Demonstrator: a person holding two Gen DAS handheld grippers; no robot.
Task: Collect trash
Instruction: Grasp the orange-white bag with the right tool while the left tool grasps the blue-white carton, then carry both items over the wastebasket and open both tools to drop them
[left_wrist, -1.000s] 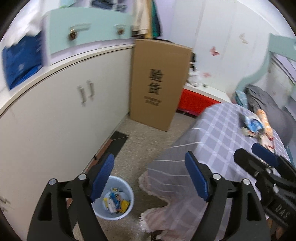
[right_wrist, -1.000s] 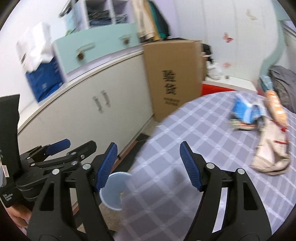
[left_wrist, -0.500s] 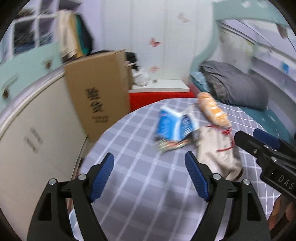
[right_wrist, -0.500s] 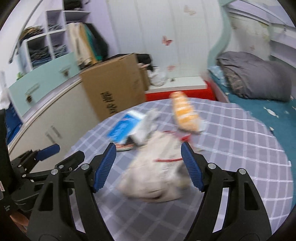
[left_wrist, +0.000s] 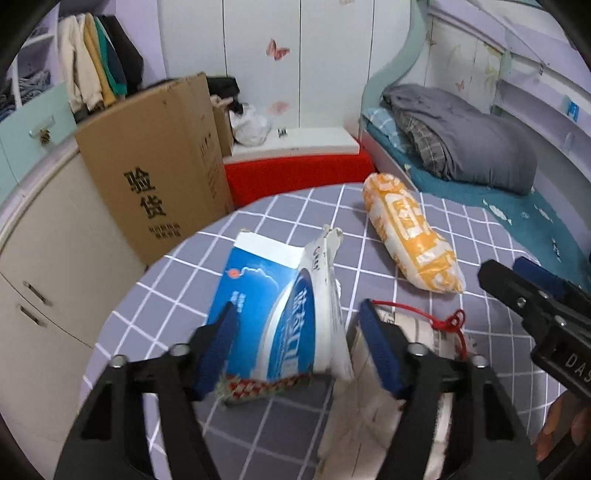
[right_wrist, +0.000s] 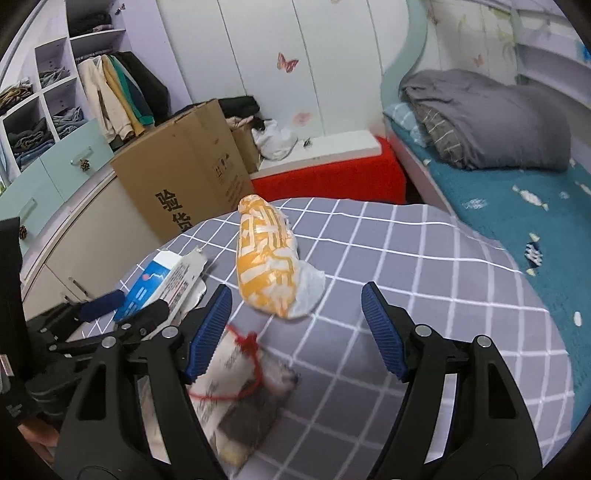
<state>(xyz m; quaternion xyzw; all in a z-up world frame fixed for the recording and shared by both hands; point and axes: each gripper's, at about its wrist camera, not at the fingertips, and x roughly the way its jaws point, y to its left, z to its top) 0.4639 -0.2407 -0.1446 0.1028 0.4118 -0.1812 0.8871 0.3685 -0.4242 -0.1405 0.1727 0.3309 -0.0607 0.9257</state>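
Note:
On the round table with a grey checked cloth (left_wrist: 280, 424) lies trash: a blue and white carton (left_wrist: 273, 306), an orange and white wrapper (left_wrist: 410, 232), and a beige paper packet tied with red string (left_wrist: 369, 413). My left gripper (left_wrist: 299, 350) is open, its fingers on either side of the near end of the blue carton. My right gripper (right_wrist: 295, 332) is open and empty, just above the cloth, with the orange wrapper (right_wrist: 269, 262) ahead between its fingers and the beige packet (right_wrist: 236, 391) under its left finger. The blue carton (right_wrist: 147, 288) is at its left.
A tall cardboard box (left_wrist: 159, 166) stands on the floor behind the table beside white cabinets (left_wrist: 44, 266). A red and white bench (left_wrist: 295, 166) and a bed with a grey quilt (left_wrist: 461, 147) lie beyond the table. The right gripper shows at the right edge of the left wrist view (left_wrist: 535, 306).
Both grippers have swung from the floor bin and the cabinet side to over the table and moved in close to the trash. The left fingers now bracket the blue carton.

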